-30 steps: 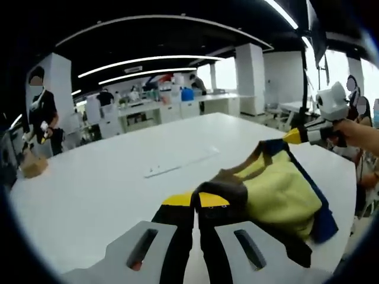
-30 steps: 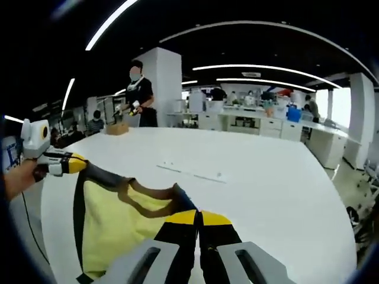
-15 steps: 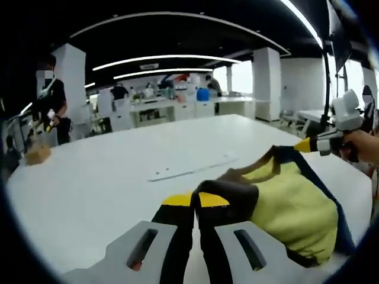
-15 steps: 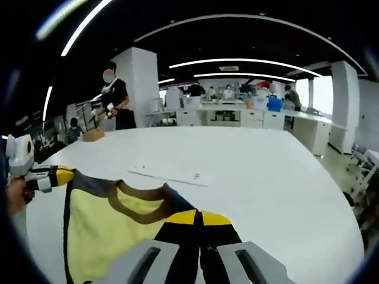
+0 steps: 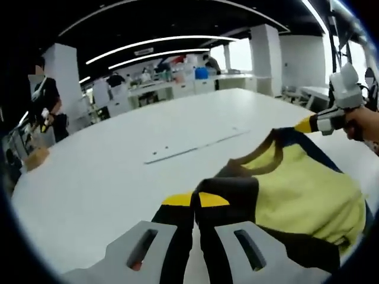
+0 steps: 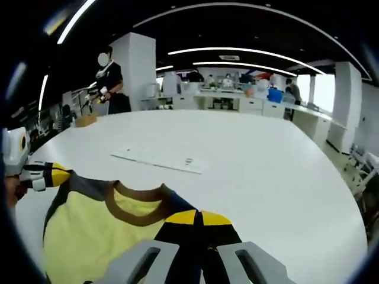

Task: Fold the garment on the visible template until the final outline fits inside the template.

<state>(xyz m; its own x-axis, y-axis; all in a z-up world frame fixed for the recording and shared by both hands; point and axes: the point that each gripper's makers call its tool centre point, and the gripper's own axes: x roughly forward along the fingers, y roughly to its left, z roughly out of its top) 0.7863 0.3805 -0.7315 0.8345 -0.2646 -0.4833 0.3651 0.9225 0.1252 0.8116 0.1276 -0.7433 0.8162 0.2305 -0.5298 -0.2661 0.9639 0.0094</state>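
Two clamped holds: my left gripper (image 5: pixel 196 201) and right gripper (image 6: pixel 200 218) pinch the garment (image 5: pixel 299 189) shoulders; soft, light, droops over the table (image 5: pixel 106 177) edge.

- A large white table (image 5: pixel 106 171) is seen, with a smooth, pale top and a rounded edge; it is also seen in the right gripper view (image 6: pixel 266 171).
- A thin, flat, pale strip (image 5: pixel 195 145) is laid directly on the tabletop, well towards the middle; small dark marks are carried on it. It is also seen in the right gripper view (image 6: pixel 157 161).
- A yellow garment (image 5: pixel 302 189) with a brown collar and dark edging is spread near the table's edge (image 6: pixel 100 228); whether it rests fully on the top cannot be told.
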